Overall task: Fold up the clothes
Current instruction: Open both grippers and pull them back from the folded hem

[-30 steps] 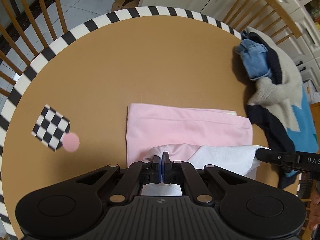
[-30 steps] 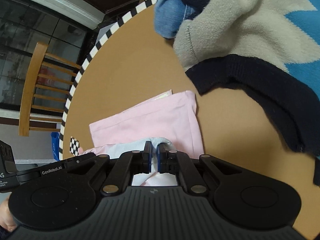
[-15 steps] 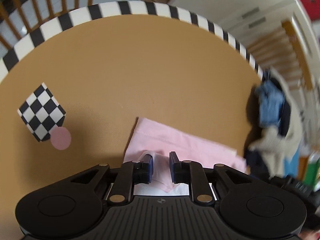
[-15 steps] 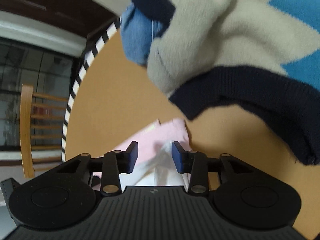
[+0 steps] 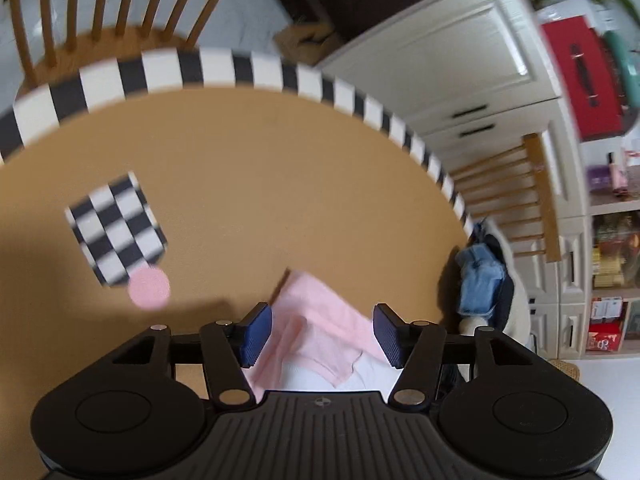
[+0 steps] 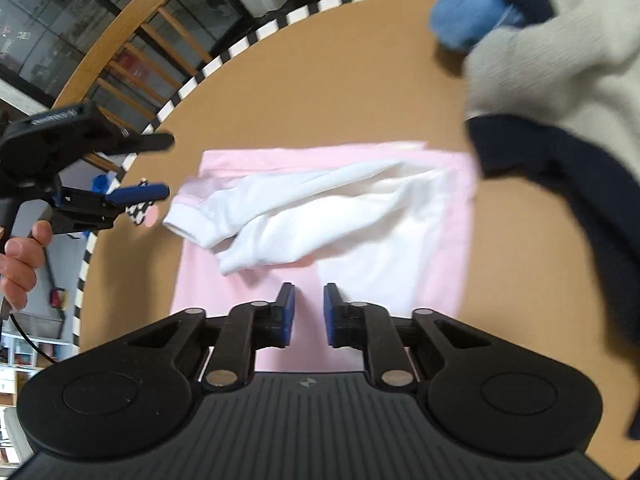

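Observation:
A pink garment (image 6: 208, 276) lies flat on the round table (image 6: 340, 80), with its white sleeve part (image 6: 320, 200) draped loosely across it. My right gripper (image 6: 308, 312) hovers over the garment's near edge. Its jaws are closing to a narrow gap with nothing between them. My left gripper (image 5: 322, 334) hangs over the garment's (image 5: 320, 304) left end, jaws opening, pads clear of the cloth. From the right wrist view the left gripper (image 6: 162, 166) shows beside the sleeve cuff, held by a hand (image 6: 20, 256).
A heap of clothes, a grey and navy sweater (image 6: 560, 80) and blue denim (image 6: 464, 20), fills the table's right side. A checkered marker (image 5: 116, 228) with a pink dot (image 5: 149, 288) lies left. Wooden chairs (image 5: 100, 4) and a white cabinet (image 5: 460, 60) ring the striped rim.
Both grippers were shut on the white part and have let it go. It now lies across the pink garment. The left one swung left and rolled; the right one drew back.

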Demonstrator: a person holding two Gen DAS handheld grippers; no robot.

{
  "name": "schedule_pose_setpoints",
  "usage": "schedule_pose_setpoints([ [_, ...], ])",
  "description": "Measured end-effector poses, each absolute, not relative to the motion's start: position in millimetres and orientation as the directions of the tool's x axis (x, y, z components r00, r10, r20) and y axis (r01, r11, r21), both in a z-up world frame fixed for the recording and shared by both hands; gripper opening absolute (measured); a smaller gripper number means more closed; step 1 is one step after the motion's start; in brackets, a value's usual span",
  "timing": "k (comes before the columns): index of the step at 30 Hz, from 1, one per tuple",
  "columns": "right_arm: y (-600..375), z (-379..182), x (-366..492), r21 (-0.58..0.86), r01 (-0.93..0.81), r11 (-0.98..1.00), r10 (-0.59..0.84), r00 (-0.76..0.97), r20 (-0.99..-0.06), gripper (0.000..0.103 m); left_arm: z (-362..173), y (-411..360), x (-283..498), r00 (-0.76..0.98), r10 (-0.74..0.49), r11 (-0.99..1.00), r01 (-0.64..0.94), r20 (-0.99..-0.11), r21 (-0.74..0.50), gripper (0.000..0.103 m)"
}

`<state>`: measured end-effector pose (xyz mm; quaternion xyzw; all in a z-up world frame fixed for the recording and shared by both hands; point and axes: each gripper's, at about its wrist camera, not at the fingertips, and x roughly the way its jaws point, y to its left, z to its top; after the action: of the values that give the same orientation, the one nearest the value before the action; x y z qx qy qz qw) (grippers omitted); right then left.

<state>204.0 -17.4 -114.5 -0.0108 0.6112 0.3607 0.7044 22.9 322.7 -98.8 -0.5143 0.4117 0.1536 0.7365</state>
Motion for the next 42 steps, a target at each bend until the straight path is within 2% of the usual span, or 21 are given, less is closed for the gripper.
schedule_pose_setpoints([
  [7, 12.4, -116.6, 226.7, 0.451, -0.486, 0.749, 0.526, 0.023, -0.85, 0.013, -70.6, 310.4, -1.0, 0.673, -0.2, 0.544, -0.528, -0.712, -0.652, 0.059],
  [13, 29.1, -122.5, 267.5, 0.431, -0.378, 0.82, 0.5, 0.104, -0.86, 0.017, -63.4, 274.6, 0.8, 0.646, -0.191, 0.705, -0.434, -0.739, -0.562, 0.062],
  [17, 24.8, -129.2, 271.5, 0.42, -0.316, 0.851, 0.474, 0.117, -0.873, 0.019, -73.2, 252.0, 10.8, 0.597, -0.145, 0.771, -0.432, -0.789, -0.469, 0.062],
  [19, 16.9, -122.1, 267.3, 0.427, -0.31, 0.85, 0.484, 0.137, -0.864, 0.023, -75.9, 245.0, 17.3, 0.591, -0.1, 0.803, -0.427, -0.801, -0.416, 0.062],
  [20, 12.6, -117.4, 263.8, 0.426, -0.315, 0.848, 0.487, 0.149, -0.861, 0.028, -78.4, 242.3, 20.6, 0.584, -0.088, 0.816, -0.422, -0.807, -0.394, 0.062],
  [21, 7.2, -112.3, 259.1, 0.417, -0.321, 0.85, 0.484, 0.166, -0.859, 0.038, -81.0, 238.3, 23.4, 0.572, -0.09, 0.823, -0.419, -0.816, -0.384, 0.06],
  [22, 1.2, -107.1, 253.9, 0.406, -0.327, 0.854, 0.479, 0.185, -0.858, 0.044, -83.6, 234.2, 26.2, 0.559, -0.091, 0.829, -0.416, -0.824, -0.374, 0.058],
  [23, -5.7, -102.7, 248.0, 0.396, -0.338, 0.854, 0.477, 0.203, -0.855, 0.045, -86.5, 230.8, 28.8, 0.546, -0.096, 0.833, -0.414, -0.833, -0.367, 0.05],
  [24, -11.7, -99.2, 242.1, 0.388, -0.349, 0.853, 0.477, 0.218, -0.852, 0.045, -90.4, 229.3, 30.4, 0.529, -0.11, 0.832, -0.415, -0.842, -0.369, 0.04],
  [25, -16.7, -96.8, 235.4, 0.385, -0.352, 0.853, 0.477, 0.229, -0.849, 0.045, -94.0, 226.7, 32.2, 0.509, -0.117, 0.832, -0.419, -0.853, -0.364, 0.02],
  [26, -21.3, -94.9, 228.5, 0.384, -0.353, 0.853, 0.478, 0.238, -0.845, 0.045, -96.1, 223.3, 32.8, 0.494, -0.111, 0.836, -0.423, -0.862, -0.35, 0.014],
  [28, -32.4, -89.5, 214.2, 0.371, -0.359, 0.856, 0.475, 0.265, -0.839, 0.052, -93.1, 214.2, 28.7, 0.486, -0.08, 0.855, -0.416, -0.871, -0.31, 0.014],
  [29, -39.5, -85.3, 206.8, 0.355, -0.366, 0.86, 0.467, 0.287, -0.836, 0.065, -89.1, 208.2, 26.8, 0.489, -0.067, 0.869, -0.399, -0.87, -0.291, 0.014],
  [30, -46.4, -81.1, 197.0, 0.332, -0.377, 0.865, 0.456, 0.309, -0.835, 0.072, -84.1, 202.1, 23.9, 0.492, -0.059, 0.882, -0.381, -0.868, -0.276, 0.014],
  [31, -53.2, -76.9, 186.2, 0.307, -0.388, 0.869, 0.442, 0.331, -0.834, 0.073, -78.3, 196.3, 19.7, 0.489, -0.044, 0.893, -0.372, -0.871, -0.254, 0.018],
  [32, -60.0, -72.8, 175.4, 0.281, -0.399, 0.873, 0.429, 0.352, -0.832, 0.073, -73.4, 189.5, 16.2, 0.484, -0.027, 0.903, -0.364, -0.875, -0.229, 0.029],
  [34, -71.2, -68.3, 152.9, 0.245, -0.41, 0.879, 0.41, 0.385, -0.827, 0.08, -65.9, 175.3, 8.8, 0.476, -0.009, 0.92, -0.341, -0.879, -0.194, 0.037],
  [35, -77.5, -65.4, 142.5, 0.235, -0.405, 0.884, 0.404, 0.404, -0.821, 0.087, -63.0, 167.6, 4.5, 0.476, -0.004, 0.927, -0.328, -0.879, -0.182, 0.037],
  [38, -97.2, -62.7, 110.3, 0.234, -0.356, 0.905, 0.385, 0.448, -0.807, 0.089, -56.3, 146.6, -10.8, 0.472, -0.01, 0.939, -0.298, -0.881, -0.171, 0.041],
  [42, -133.6, -69.8, 69.0, 0.39, -0.26, 0.883, 0.469, 0.478, -0.743, 0.089, -55.9, 120.6, -33.8, 0.47, -0.013, 0.949, -0.274, -0.883, -0.159, 0.044],
])
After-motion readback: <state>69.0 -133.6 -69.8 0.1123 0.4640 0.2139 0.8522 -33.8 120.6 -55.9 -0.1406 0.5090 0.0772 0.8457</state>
